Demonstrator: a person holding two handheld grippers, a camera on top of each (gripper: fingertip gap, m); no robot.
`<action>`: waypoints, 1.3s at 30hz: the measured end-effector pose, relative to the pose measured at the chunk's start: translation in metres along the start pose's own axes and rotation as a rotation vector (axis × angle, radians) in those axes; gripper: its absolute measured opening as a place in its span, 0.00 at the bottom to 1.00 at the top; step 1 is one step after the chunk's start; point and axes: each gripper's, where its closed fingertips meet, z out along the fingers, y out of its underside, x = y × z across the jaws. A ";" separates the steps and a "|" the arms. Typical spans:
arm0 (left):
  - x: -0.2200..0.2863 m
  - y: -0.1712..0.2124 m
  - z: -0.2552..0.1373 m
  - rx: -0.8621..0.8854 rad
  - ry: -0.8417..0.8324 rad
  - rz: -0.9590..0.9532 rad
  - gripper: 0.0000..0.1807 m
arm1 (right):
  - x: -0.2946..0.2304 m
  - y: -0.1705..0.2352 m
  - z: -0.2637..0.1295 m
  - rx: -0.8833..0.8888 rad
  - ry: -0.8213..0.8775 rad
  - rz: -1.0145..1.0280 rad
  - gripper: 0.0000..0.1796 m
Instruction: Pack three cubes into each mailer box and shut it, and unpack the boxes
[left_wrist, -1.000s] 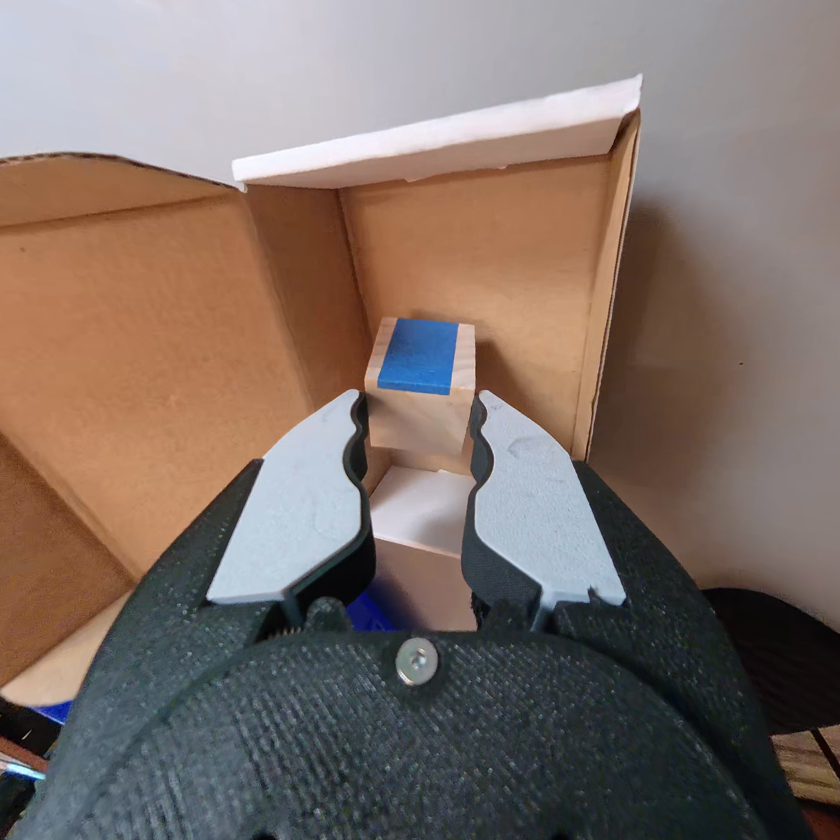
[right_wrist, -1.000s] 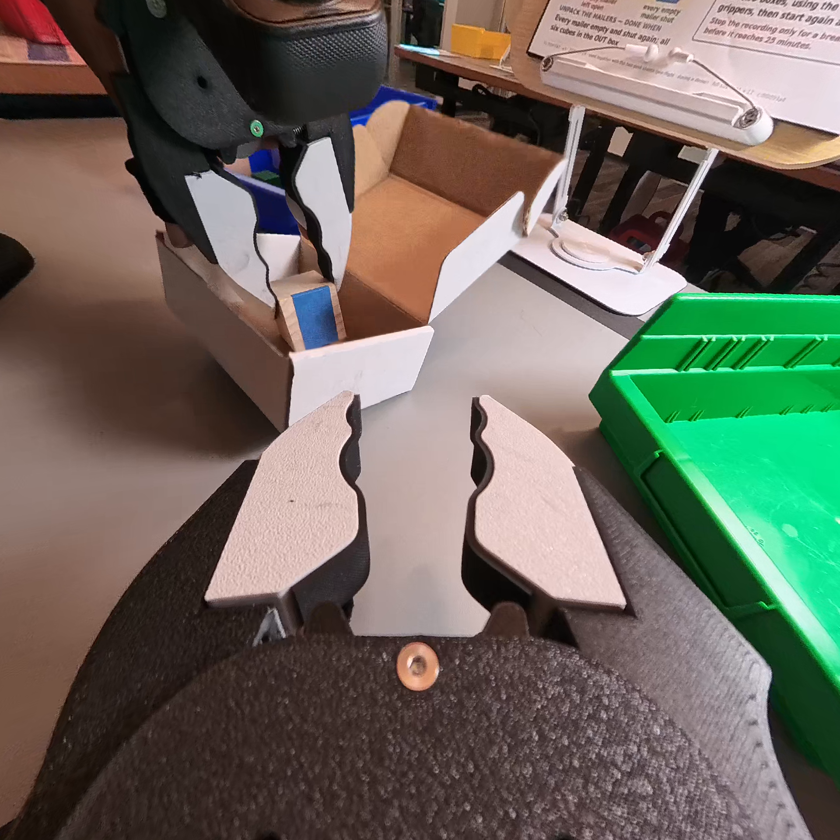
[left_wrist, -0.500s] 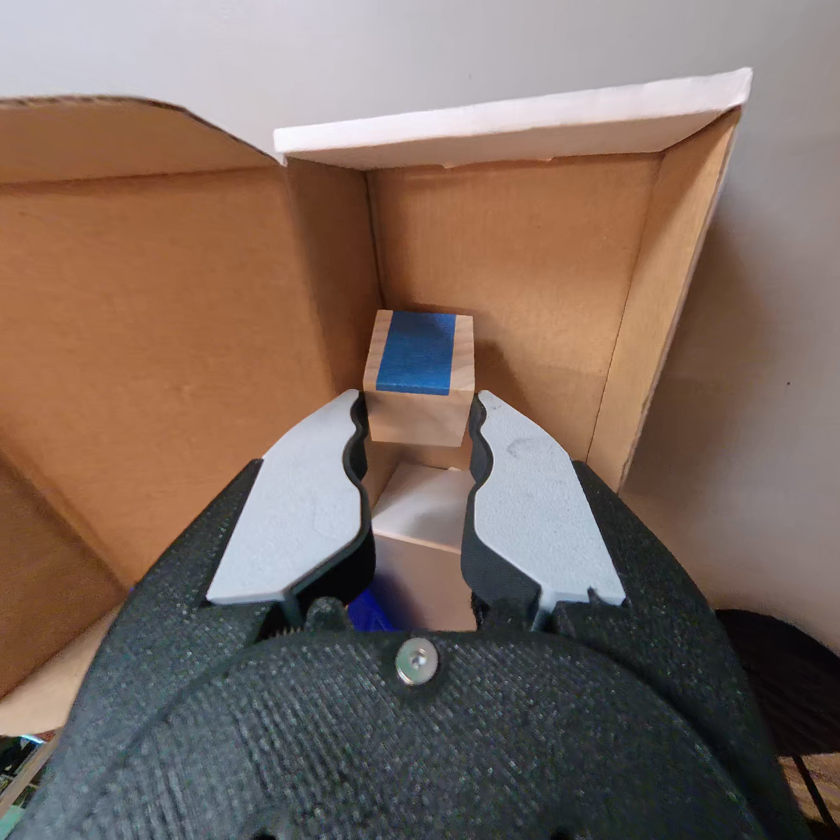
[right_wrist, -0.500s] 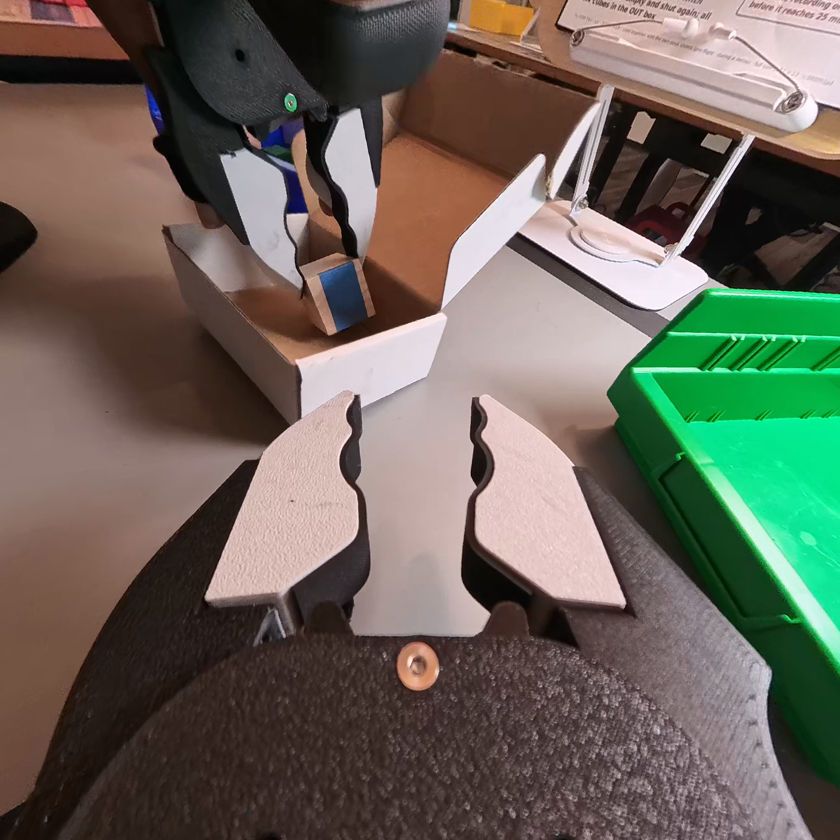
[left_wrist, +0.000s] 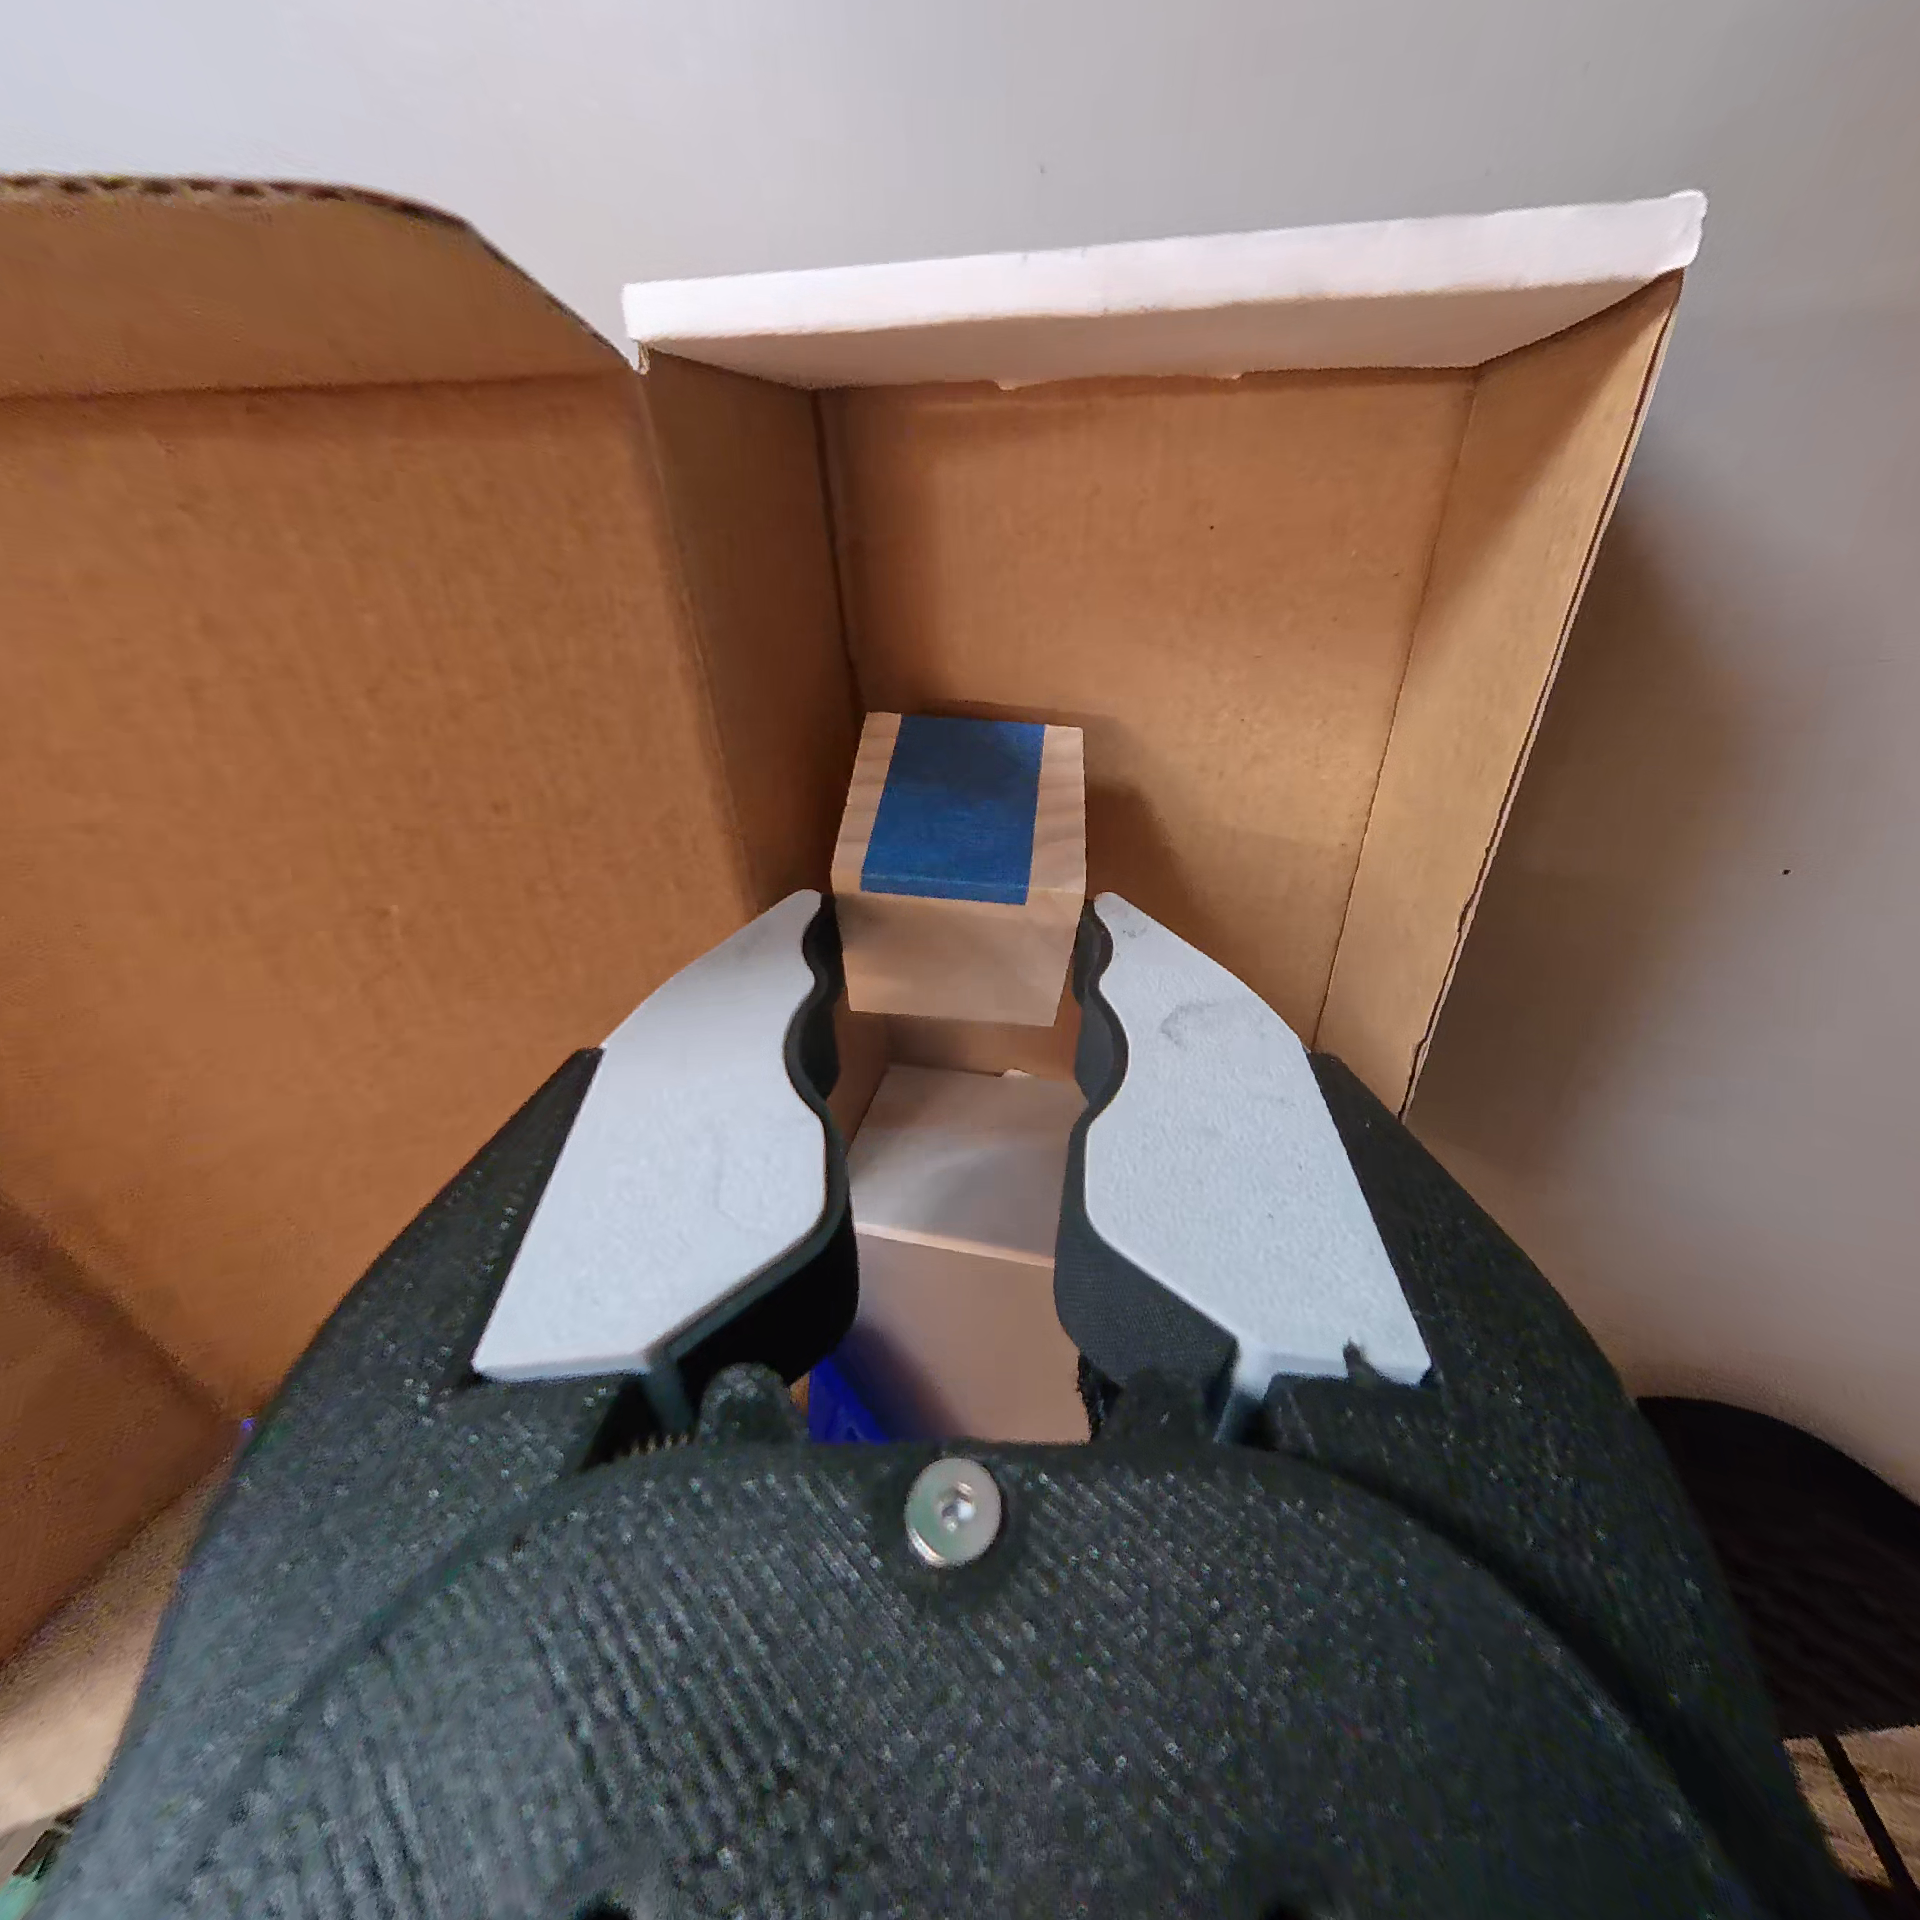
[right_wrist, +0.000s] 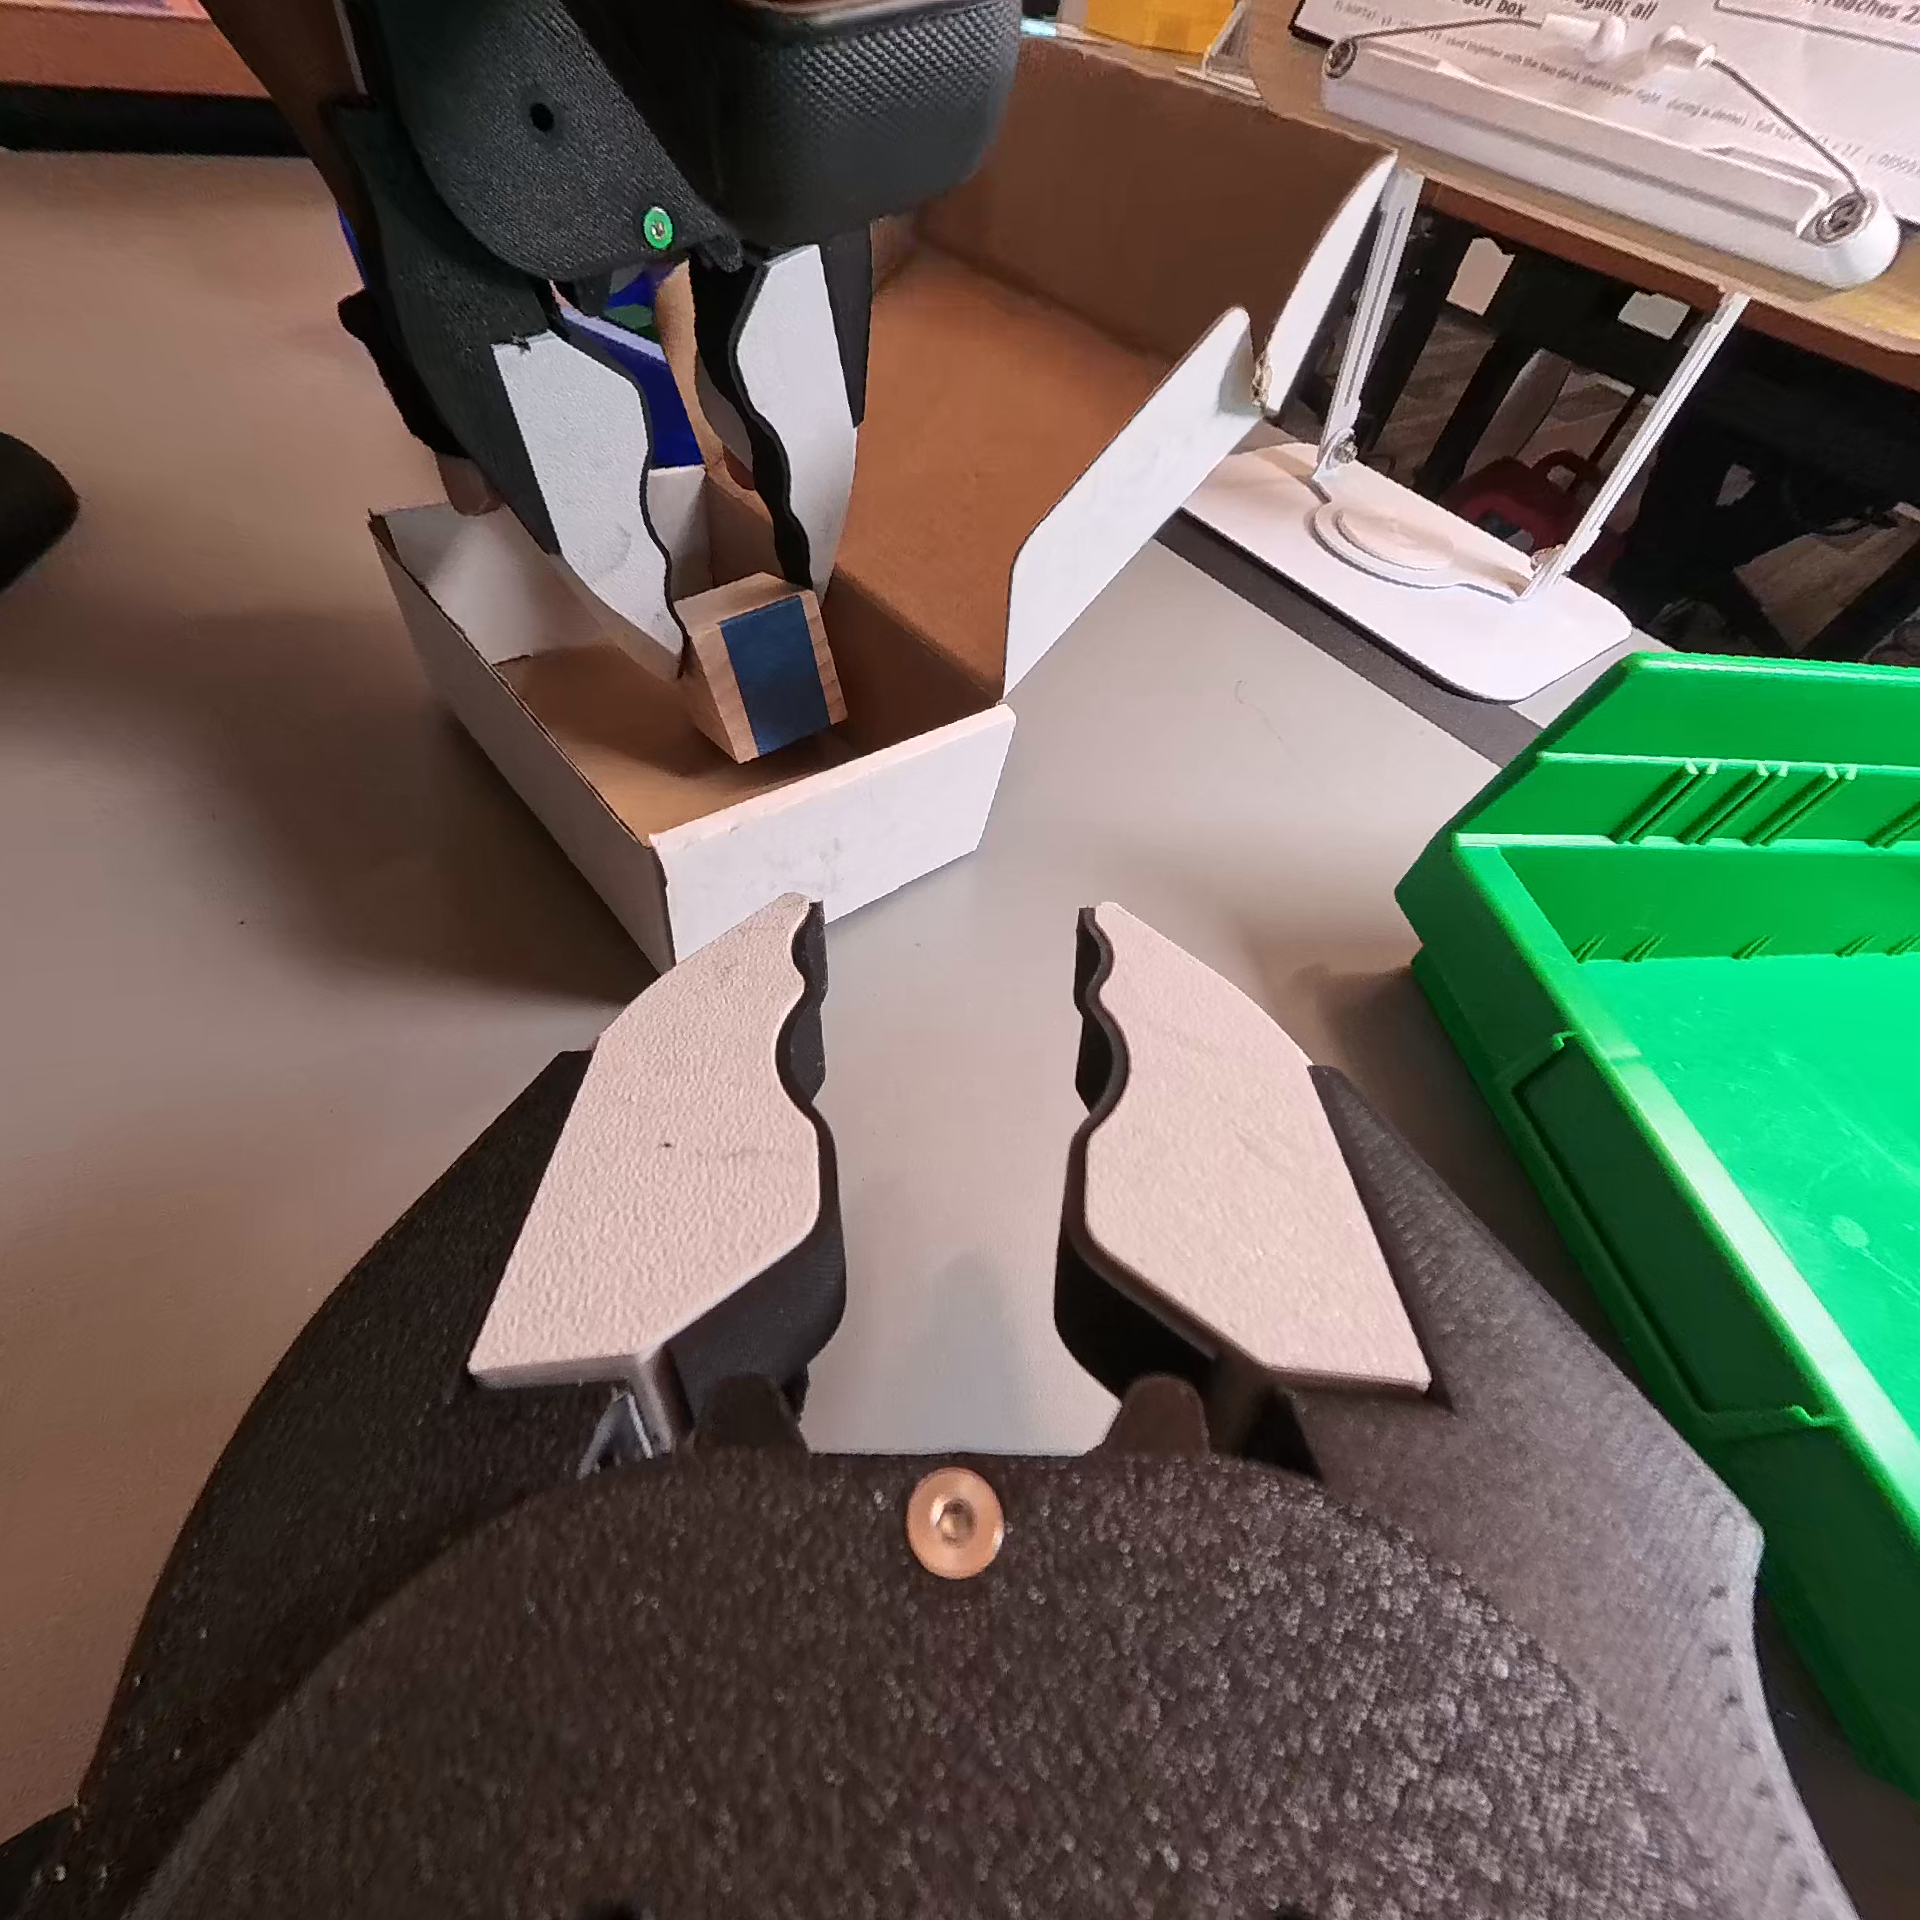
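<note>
— Wood, pale, with a blue band across one face: that is the cube (left_wrist: 961, 894), pinched between the tips of the left gripper (left_wrist: 951, 925), whose jaws stand only as wide as the cube.

— Where is it, from those jaws?

— Straight ahead and between them, inside the open box (left_wrist: 1143, 644), near the corner on the jaws' left. Brown corrugated card within, white outside. Whether the cube touches the floor, I cannot tell.

— And the other camera?

— It sees what the first cannot — the left gripper (right_wrist: 748, 623) from outside, coming down into the box (right_wrist: 831, 831) with the cube (right_wrist: 769, 670) tilted. Also the grey table (right_wrist: 260, 883), a green plastic bin (right_wrist: 1714, 1143) to the right of the right jaws, ribbed along its rim, and a white stand (right_wrist: 1434, 582) beyond.

— The right gripper (right_wrist: 948, 935) itself?

— Jaws apart, nothing between them but bare table, the box's white front wall just ahead. Pads matte grey with wavy inner edges; body pebbled black.
</note>
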 end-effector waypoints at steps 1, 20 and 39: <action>0.000 0.000 0.000 0.001 0.002 -0.001 0.23 | 0.000 0.000 0.000 0.000 -0.001 0.000 0.25; 0.002 0.051 -0.017 -0.296 0.072 0.048 0.23 | -0.004 0.007 0.004 -0.033 -0.018 -0.008 0.25; 0.008 0.047 0.003 -0.299 0.059 0.087 0.23 | -0.005 0.009 0.003 -0.048 -0.029 -0.017 0.25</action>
